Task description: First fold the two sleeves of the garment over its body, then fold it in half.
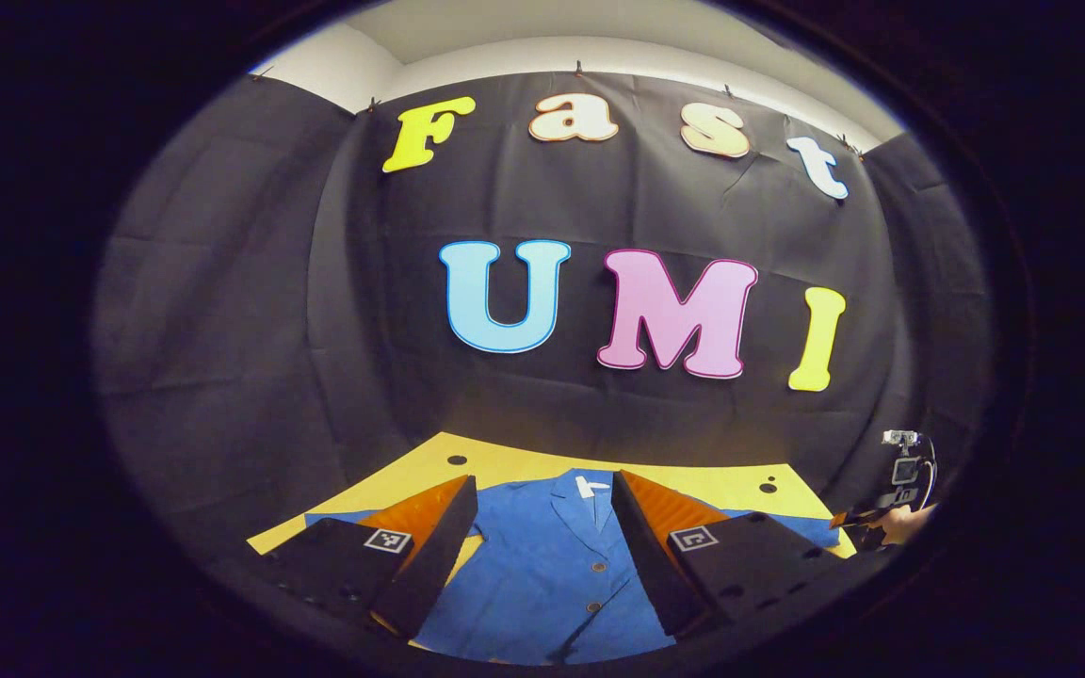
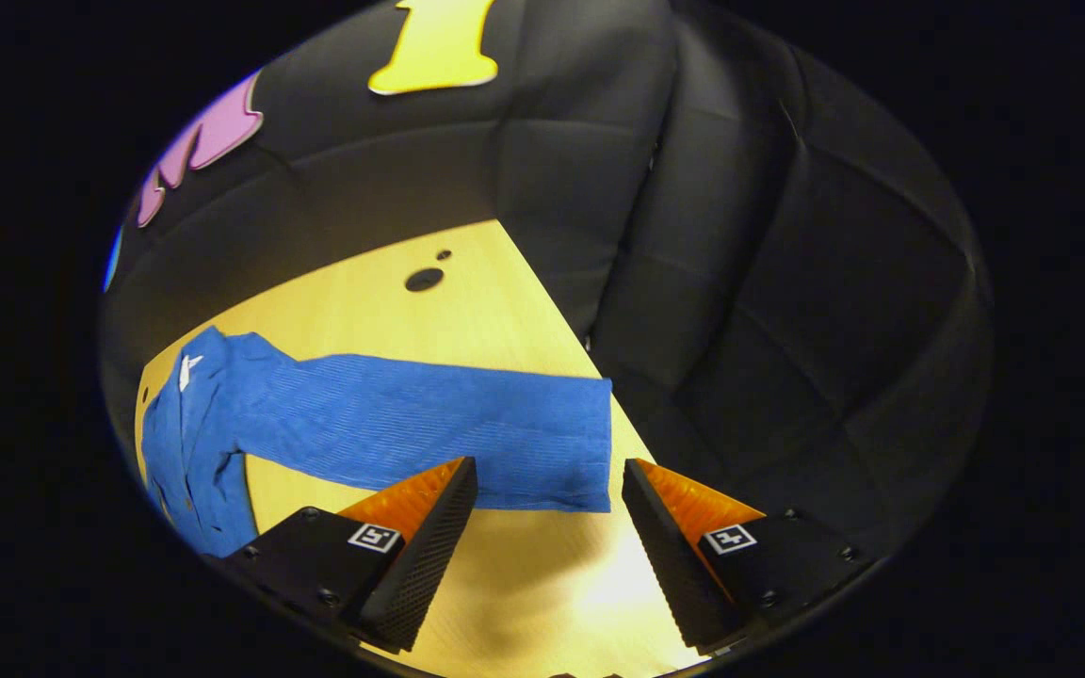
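Left gripper released — garment flat just ahead between fingers. Right gripper released — sleeve cuff just beyond fingertips.

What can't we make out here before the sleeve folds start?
- Blue garment hem: left gripper view, cut off by the bottom edge.
- Its far sleeve: left gripper view, hidden behind the left hand-held gripper finger.
- Other hand-held gripper at the right rim: too small to tell its state.
- Garment body: right gripper view, cut by the left edge.
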`<state>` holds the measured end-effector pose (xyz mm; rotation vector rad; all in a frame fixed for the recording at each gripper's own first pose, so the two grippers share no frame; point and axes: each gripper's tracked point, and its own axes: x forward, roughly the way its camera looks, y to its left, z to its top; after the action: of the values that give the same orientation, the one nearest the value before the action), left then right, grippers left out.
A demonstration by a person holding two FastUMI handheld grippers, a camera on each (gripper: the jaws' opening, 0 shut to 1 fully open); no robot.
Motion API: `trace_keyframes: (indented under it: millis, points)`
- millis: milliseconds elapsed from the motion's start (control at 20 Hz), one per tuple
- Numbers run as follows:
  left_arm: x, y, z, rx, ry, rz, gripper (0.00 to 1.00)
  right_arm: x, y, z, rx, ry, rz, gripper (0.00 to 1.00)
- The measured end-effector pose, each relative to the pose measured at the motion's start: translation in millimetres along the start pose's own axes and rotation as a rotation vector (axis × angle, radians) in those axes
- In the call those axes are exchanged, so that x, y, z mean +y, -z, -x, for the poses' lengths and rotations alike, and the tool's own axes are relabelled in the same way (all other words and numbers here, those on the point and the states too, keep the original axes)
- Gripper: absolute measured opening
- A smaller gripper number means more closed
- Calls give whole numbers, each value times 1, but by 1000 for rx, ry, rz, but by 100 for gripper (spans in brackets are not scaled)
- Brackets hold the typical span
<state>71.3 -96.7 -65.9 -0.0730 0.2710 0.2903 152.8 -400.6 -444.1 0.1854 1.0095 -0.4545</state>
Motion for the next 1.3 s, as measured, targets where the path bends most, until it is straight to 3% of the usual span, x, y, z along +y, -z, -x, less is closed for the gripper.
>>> trace_keyframes:
  millis: [150,400,450,500,600,650,850,950,1100,1300]
  points:
    - [-2,4,-2,14,-27,-11,82,-11,8,-28,55,29,31,100]
    - [-20,-4,-13,16,-2,8,82,-6,26,-41,174,-18,-29,100]
    - [-24,-7,-16,10,3,8,82,-6,25,-44,140,-22,-36,99]
    - [-26,-11,-18,5,6,-1,82,-6,27,-43,166,-23,-28,90]
    - [-29,-12,-20,-1,16,-30,82,-4,29,-44,145,-36,-8,95]
    - [-31,-12,-21,-2,24,-43,82,-1,25,-44,116,-49,-1,86]
    - [-33,-4,-21,24,50,-66,82,21,22,-41,90,-163,-117,16]
    - [-31,2,-21,38,57,-67,82,37,21,-37,105,-243,-195,6]
    - [-21,6,-19,56,50,-71,82,49,1,-25,7,-250,-137,5]
    - [-1,11,-13,59,34,-49,82,120,-35,29,-84,-375,-17,5]
